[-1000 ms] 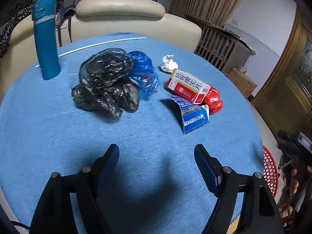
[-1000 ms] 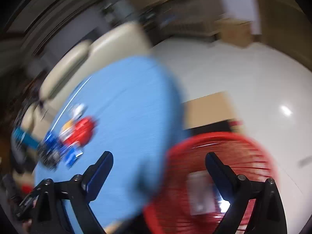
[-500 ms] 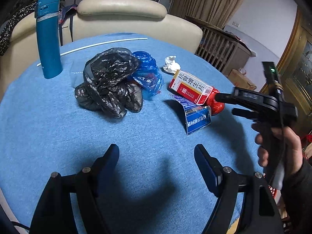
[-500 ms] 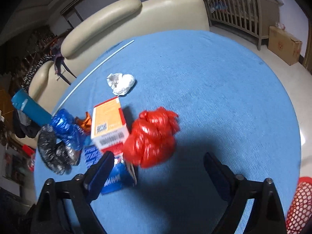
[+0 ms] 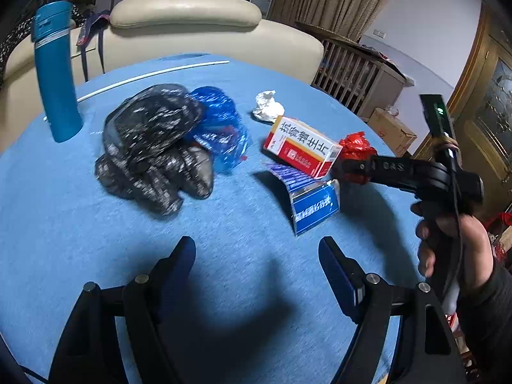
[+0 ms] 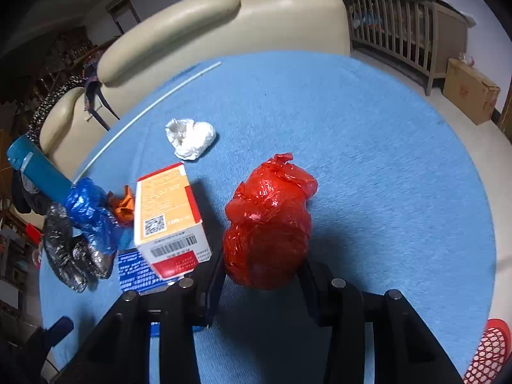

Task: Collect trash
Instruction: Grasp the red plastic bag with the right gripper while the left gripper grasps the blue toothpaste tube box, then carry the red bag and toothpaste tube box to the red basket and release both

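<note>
Because our right gripper (image 6: 260, 275) has just closed on the red plastic bag (image 6: 268, 220) lying on the blue table (image 6: 384, 160) beside the medicine box (image 6: 168, 214), while our left gripper (image 5: 256, 265) hangs open and empty, we risk the slick, crumpled film slipping free or dragging the box along as we lift.

From where I sit both feeds look dim and bluish, lit from above and behind the cameras, so the left gripper (image 5: 256, 256) throws a broad soft shadow across the blue tablecloth (image 5: 240, 217) and the red bag (image 6: 268, 224) darkens the cloth beside it. Small glints sparkle on the black bags (image 5: 150, 147), which are slightly smeared by motion. Fisheye bending curves the sofa (image 6: 224, 22), and the corners fall off into black.
</note>
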Tool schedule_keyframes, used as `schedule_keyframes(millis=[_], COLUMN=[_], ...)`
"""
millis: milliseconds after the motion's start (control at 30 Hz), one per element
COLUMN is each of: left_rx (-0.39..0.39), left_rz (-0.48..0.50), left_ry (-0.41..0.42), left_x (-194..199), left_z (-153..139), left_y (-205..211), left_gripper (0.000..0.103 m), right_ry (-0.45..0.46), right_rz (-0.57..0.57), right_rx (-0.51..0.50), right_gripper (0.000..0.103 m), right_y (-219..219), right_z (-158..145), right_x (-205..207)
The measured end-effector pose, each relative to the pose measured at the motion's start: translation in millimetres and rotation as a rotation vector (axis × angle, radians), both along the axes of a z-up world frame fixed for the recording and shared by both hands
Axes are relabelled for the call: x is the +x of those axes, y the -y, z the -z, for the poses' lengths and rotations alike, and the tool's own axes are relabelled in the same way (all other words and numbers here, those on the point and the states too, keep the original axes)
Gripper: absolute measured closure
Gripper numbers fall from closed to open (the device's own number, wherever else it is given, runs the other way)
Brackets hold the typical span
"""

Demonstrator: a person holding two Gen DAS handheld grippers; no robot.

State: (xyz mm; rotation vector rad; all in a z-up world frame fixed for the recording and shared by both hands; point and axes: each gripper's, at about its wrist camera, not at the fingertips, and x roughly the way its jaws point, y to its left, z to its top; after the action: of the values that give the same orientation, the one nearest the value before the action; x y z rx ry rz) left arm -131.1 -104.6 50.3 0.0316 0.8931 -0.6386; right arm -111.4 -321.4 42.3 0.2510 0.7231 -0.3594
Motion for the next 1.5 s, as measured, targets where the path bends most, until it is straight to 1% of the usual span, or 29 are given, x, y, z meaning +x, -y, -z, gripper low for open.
schedule_keyframes(millis=[133, 267, 333, 500, 600, 700, 800, 833, 900, 967, 1033, 1067, 1267, 1500], left_rx=[0.01, 0.003, 0.022, 0.084, 0.102, 0.132, 0.165, 0.175, 0.195, 0.189, 0.167, 0.156, 0.128, 0.141], left_rz=[0.031, 0.049, 0.051, 0.008, -0.027, -0.071, -0.106, -0.104, -0.089, -0.068, -0.051, -0.039, -0.023, -0.045], left_ry=[0.003, -0.023, -0.042, -0.044, -0.038, -0.017, -0.029, -0.039, -0.01, -0.003, 0.006, -0.005, -0.017, 0.005], left_x=[6.8, 14.4, 18.0, 21.5, 23.5, 27.0, 34.4, 36.8, 35.5, 33.1, 31.5, 30.7, 18.6, 3.2], left_z=[0.0, 1.6, 6.1, 18.2, 22.7, 26.0, 33.3, 36.2, 37.4, 37.6, 36.8, 36.4, 33.3, 25.7], left_y=[20.0, 45.8, 64.1, 100.5, 116.6, 127.3, 133.1, 135.0, 138.6, 137.6, 131.7, 127.9, 98.8, 64.3], left_gripper=[0.023, 0.023, 0.023, 0.023, 0.023, 0.022, 0.022, 0.022, 0.022, 0.023, 0.029, 0.03, 0.032, 0.032], right_ry=[0.02, 0.038, 0.049, 0.089, 0.106, 0.117, 0.122, 0.123, 0.123, 0.124, 0.123, 0.122, 0.104, 0.055], right_rz=[0.004, 0.017, 0.026, 0.043, 0.049, 0.049, 0.046, 0.044, 0.039, 0.033, 0.029, 0.027, 0.02, -0.005], right_rx=[-0.003, 0.011, 0.025, 0.042, 0.046, 0.049, 0.055, 0.057, 0.061, 0.062, 0.061, 0.06, 0.055, 0.051], right_gripper=[0.058, 0.058, 0.058, 0.058, 0.058, 0.058, 0.058, 0.058, 0.058, 0.058, 0.058, 0.058, 0.058, 0.058], right_y=[-0.1, 4.3, 7.8, 14.1, 16.6, 17.8, 18.4, 18.0, 17.2, 16.0, 14.1, 13.6, 5.8, -12.2], right_z=[-3.6, -5.3, -7.0, -15.3, -20.2, -23.5, -23.2, -23.1, -22.4, -21.8, -21.6, -21.0, -15.0, 1.6], right_x=[-19.5, -38.4, -49.5, -71.0, -79.8, -86.2, -86.3, -86.5, -87.3, -87.2, -87.4, -87.5, -89.7, -90.0])
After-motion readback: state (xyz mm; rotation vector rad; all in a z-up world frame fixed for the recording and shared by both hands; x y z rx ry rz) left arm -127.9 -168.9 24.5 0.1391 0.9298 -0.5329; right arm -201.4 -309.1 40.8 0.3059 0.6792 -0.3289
